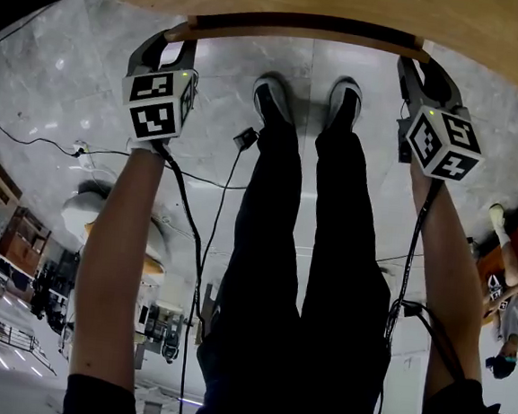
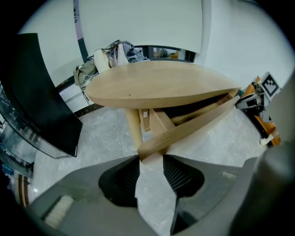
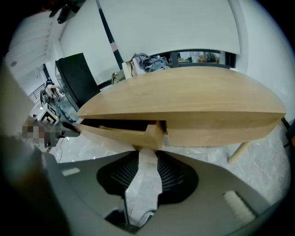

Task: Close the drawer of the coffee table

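Jaws of the left gripper (image 2: 151, 159) stand narrowly apart, with the left end of the drawer (image 2: 193, 124) at their tips. Those of the right gripper (image 3: 148, 154) are parted likewise, just short of its right corner. Neither seems clamped; I judge both are set to push. The drawer juts out from under the near edge of the worktop (image 2: 156, 85), its dark interior showing. The closing is barely begun; the whole push home remains.
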### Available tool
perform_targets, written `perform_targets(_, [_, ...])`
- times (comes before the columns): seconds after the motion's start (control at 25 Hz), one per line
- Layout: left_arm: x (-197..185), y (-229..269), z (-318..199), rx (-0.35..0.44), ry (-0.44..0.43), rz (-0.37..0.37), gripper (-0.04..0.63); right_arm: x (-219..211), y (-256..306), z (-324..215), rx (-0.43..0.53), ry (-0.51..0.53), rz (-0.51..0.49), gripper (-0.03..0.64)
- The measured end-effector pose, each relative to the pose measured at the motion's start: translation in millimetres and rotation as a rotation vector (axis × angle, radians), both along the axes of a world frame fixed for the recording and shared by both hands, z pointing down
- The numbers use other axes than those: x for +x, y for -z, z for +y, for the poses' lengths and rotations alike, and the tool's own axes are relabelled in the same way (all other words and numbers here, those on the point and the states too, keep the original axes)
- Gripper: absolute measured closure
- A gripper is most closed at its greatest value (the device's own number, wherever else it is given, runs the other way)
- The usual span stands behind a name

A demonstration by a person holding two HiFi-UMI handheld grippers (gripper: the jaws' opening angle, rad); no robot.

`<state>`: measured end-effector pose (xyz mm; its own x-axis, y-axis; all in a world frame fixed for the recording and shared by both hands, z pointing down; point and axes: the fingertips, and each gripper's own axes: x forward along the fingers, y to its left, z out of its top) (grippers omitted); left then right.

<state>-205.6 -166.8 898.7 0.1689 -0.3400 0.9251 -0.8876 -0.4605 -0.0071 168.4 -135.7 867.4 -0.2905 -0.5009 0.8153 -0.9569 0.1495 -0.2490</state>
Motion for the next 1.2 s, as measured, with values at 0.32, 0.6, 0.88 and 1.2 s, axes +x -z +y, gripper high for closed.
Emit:
perform_targets(0.32, [7,3,-22,0.021,0.030,0.018,0.430,8,1,-23,0.033,-0.128,-0.122,0.485])
perform_targets(0.6, [11,3,-45,0.060,0.020,0.013,0.430,9,2,-46,0.086,-0.194,-0.183,0.485])
perform_targets(0.88, [13,2,-54,0.082,0.025,0.001,0.426,8,0,-52,0.131,-0.318,-0.320,0.530])
perform_targets(1.2, [12,5,-51,0.079,0.070,0.031,0.426,12,1,-42,0.106,-0.288,-0.296,0.549])
